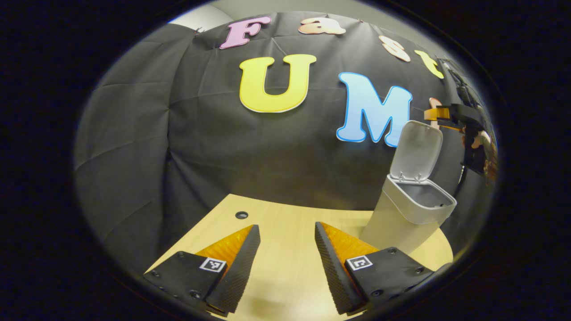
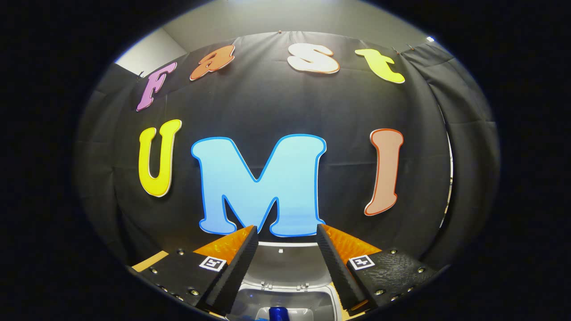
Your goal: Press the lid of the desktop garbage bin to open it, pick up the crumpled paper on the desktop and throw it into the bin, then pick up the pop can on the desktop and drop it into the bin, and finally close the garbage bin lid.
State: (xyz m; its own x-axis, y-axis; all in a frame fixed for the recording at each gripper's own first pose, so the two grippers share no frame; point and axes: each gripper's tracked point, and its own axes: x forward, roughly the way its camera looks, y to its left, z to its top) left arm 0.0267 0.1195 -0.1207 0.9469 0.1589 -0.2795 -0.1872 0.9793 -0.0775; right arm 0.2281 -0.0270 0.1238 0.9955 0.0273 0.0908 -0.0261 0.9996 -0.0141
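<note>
One smooth boxy bin [image 1: 408,209], lid [image 1: 417,150] upright

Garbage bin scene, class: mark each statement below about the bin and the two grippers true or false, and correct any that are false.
1. The garbage bin has its lid raised. True.
2. The left gripper is shut on crumpled paper. False: its fingers stand apart with nothing between them.
3. The bin stands on a wooden table. True.
4. The right gripper hangs over the open bin. True.
5. The bin lies tipped on its side. False: it stands upright.
6. The right gripper is closed. False: its fingers are apart.
</note>
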